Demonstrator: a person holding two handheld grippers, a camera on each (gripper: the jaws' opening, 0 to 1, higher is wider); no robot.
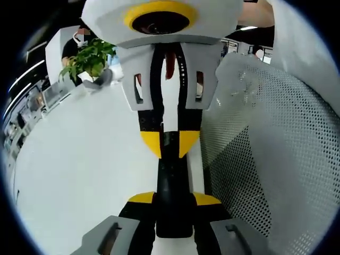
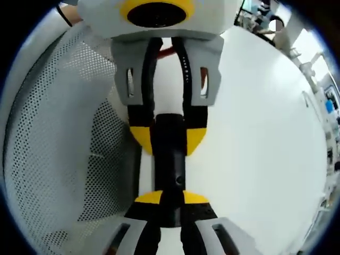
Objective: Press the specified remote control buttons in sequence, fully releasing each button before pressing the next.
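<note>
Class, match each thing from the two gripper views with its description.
Column A
1. remote control
2. plant
3. mesh surface
4. table

Column B
a. white, full of small holes
b. black, held at both ends between yellow-padded jaws
c. plain smooth white, spreading out under the other things
d. green and leafy, at the far side of the table

Pairs: 1-b, 2-d, 3-a, 4-c
</note>
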